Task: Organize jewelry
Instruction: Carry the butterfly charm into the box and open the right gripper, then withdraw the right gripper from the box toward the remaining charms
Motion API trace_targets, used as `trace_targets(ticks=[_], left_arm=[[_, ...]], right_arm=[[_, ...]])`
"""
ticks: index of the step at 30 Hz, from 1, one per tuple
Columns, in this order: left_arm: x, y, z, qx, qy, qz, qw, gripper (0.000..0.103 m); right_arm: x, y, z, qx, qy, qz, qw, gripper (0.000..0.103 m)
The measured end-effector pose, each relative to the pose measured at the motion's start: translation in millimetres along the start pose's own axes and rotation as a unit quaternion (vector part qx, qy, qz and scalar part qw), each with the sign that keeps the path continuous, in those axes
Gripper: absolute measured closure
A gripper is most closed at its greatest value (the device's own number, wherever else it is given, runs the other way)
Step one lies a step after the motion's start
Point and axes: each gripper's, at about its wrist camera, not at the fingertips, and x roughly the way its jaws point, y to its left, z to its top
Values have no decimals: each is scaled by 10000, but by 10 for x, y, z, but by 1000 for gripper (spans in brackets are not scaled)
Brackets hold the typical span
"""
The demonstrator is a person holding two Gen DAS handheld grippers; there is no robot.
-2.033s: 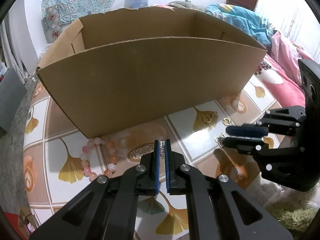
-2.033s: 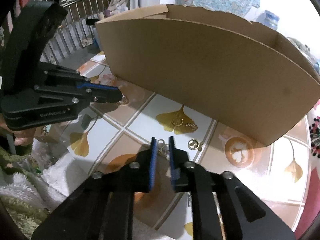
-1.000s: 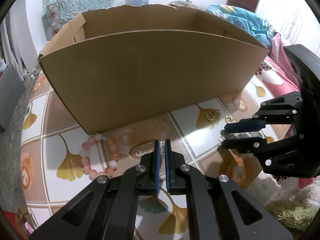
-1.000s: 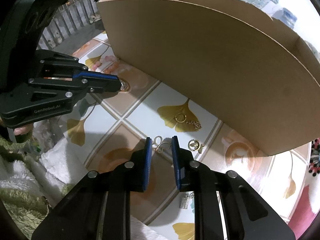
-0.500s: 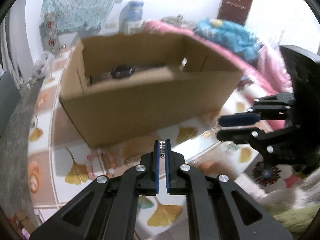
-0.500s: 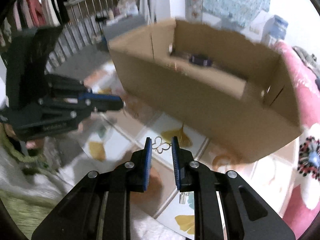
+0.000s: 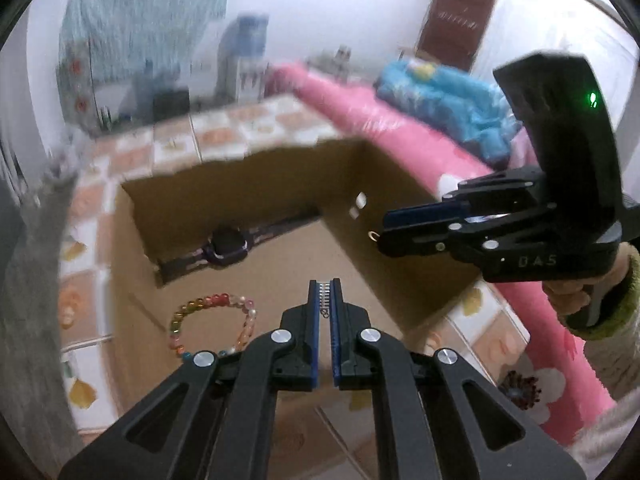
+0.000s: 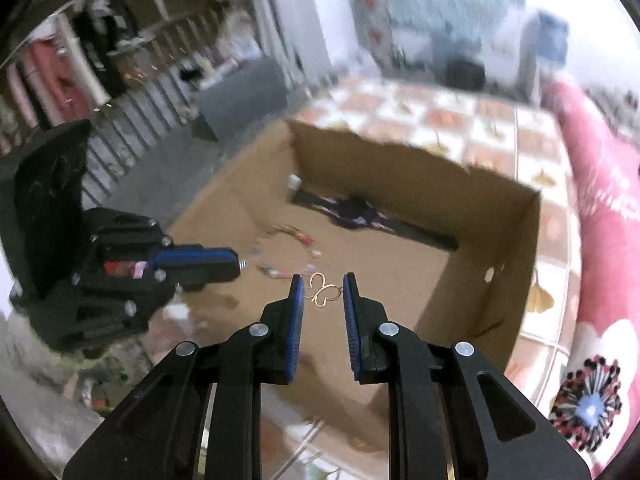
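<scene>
Both grippers raised since two seconds ago: then level with the outer wall of the box over the tiled tabletop, now above its open top, looking down inside.

Left wrist view: left gripper (image 7: 325, 286) pressed nearly together, pinching a small silver chain piece (image 7: 325, 296) between the blue pads, over the interior of the cardboard box (image 7: 400, 216). On the box floor: a multicoloured bead bracelet (image 7: 212, 326) at lower left, a dark purple watch (image 7: 228, 249) along the far wall. Right gripper (image 7: 378, 234) entering from the right over the box's right wall, a small gold ring visible at its tip, held by a hand (image 7: 576, 288) in a green-cuffed sleeve. Pink bedding (image 7: 400, 124) behind the box; tiled tabletop (image 7: 88, 208) around it. Background motion-blurred.

Right wrist view: right gripper (image 8: 320, 290) partly closed, clamping a gold butterfly-shaped wire earring (image 8: 321, 289) by its two sides, above the box (image 8: 504, 264) opening. Watch (image 8: 356, 210) at the far wall, bracelet (image 8: 288, 248) blurred on the floor. Left gripper (image 8: 238, 262) at left, jaws together, a bit of silver at its tip.
</scene>
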Motion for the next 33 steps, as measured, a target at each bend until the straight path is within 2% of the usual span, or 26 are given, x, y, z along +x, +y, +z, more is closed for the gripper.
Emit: trace_targets(ticks=[5, 8, 10, 12, 23, 29, 33], left_arm=[[500, 162, 283, -514, 632, -149, 9966, 99], [687, 203, 385, -664, 867, -18, 9940, 98], [710, 221, 408, -780, 897, -172, 9928, 95], [698, 243, 419, -902, 825, -247, 9922, 86], [384, 237, 431, -993, 363, -202, 9942, 86], [-19, 124, 277, -853, -18, -185, 9962, 86], [-298, 26, 89, -772, -264, -174, 9965, 79]], right_arm=[[457, -235, 187, 292, 652, -40, 9974, 85], [571, -316, 198, 405, 808, -147, 9958, 84], [560, -357, 219, 436, 791, -167, 9958, 81], [528, -390, 220, 485, 736, -152, 9960, 78], [101, -524, 204, 704, 165, -227, 9971, 77], [-234, -437, 97, 763, -188, -208, 9967, 76], [-452, -355, -59, 817, -400, -234, 9956, 70]])
